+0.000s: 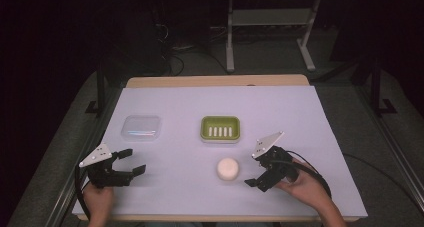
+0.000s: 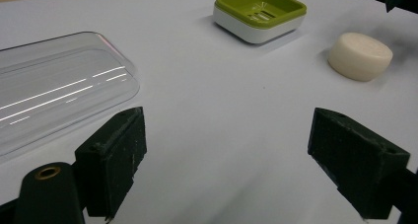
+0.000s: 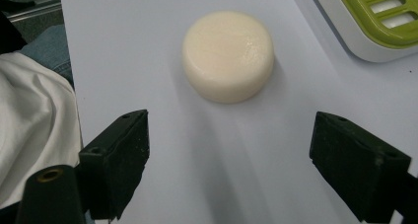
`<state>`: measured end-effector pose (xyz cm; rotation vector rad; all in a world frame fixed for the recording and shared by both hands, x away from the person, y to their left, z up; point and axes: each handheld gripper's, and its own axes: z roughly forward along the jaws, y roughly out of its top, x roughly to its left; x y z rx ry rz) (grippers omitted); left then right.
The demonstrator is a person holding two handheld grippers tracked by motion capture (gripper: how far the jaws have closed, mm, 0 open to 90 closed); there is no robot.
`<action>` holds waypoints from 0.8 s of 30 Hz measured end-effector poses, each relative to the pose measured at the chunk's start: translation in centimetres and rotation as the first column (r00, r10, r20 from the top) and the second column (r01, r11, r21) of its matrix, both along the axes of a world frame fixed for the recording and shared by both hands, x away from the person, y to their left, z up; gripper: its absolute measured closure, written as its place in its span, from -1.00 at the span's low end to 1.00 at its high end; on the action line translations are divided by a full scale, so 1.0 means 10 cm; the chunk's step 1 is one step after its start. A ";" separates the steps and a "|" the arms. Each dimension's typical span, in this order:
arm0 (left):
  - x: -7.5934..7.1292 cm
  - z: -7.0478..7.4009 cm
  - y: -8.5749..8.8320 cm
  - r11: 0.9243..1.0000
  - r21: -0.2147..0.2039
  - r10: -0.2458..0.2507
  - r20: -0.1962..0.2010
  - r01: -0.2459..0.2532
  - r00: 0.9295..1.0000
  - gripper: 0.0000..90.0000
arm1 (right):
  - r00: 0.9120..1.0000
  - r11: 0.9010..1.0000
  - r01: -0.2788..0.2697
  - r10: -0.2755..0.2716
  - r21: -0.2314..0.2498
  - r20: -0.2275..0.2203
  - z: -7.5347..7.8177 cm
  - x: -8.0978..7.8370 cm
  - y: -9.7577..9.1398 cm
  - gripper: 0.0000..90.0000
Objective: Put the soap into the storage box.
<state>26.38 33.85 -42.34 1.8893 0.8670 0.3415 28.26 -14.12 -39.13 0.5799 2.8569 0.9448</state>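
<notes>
A round cream soap bar [image 1: 227,169] lies on the pale sheet near the table's front, just below a green-and-white soap dish [image 1: 220,128]. My right gripper [image 1: 255,170] is open, right of the soap and apart from it. In the right gripper view the soap [image 3: 227,55] sits ahead of the spread jaws of the right gripper [image 3: 229,165], with the dish's corner [image 3: 379,21] at the top right. My left gripper [image 1: 133,161] stands open at the front left, holding nothing. The left gripper view has the left gripper [image 2: 236,160] low over bare sheet, with the soap [image 2: 361,56] and dish [image 2: 260,13] farther off.
A clear plastic lid [image 1: 141,127] lies at the left, close ahead of the left gripper [image 2: 54,91]. The pale sheet [image 1: 300,117] covers most of the wooden table. Table legs and cables stand on the dark floor beyond. A person's white shirt [image 3: 34,125] shows past the table's edge.
</notes>
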 end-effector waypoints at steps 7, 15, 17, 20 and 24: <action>0.00 0.00 0.00 1.000 -0.001 0.000 0.001 0.000 1.000 -0.68 | 1.000 1.000 -0.008 0.008 -0.009 0.001 0.00 0.01 0.06 -0.69; 0.00 0.00 -0.01 1.000 -0.003 -0.001 0.001 0.001 1.000 -0.68 | 1.000 1.000 -0.027 0.027 -0.012 -0.005 -0.01 0.05 0.19 -0.69; 0.00 0.00 0.00 1.000 -0.003 -0.001 0.001 0.001 1.000 -0.68 | 0.999 0.999 -0.033 0.033 -0.013 -0.009 -0.03 0.07 0.23 -0.69; 0.00 0.01 0.00 1.000 0.000 -0.002 0.004 0.002 1.000 -0.68 | 0.999 0.999 -0.038 0.038 -0.017 -0.010 -0.03 0.08 0.27 -0.69; 0.00 0.01 0.00 1.000 -0.002 -0.001 0.003 0.001 1.000 -0.68 | 0.998 0.998 -0.056 0.056 -0.027 -0.012 -0.06 0.13 0.37 -0.69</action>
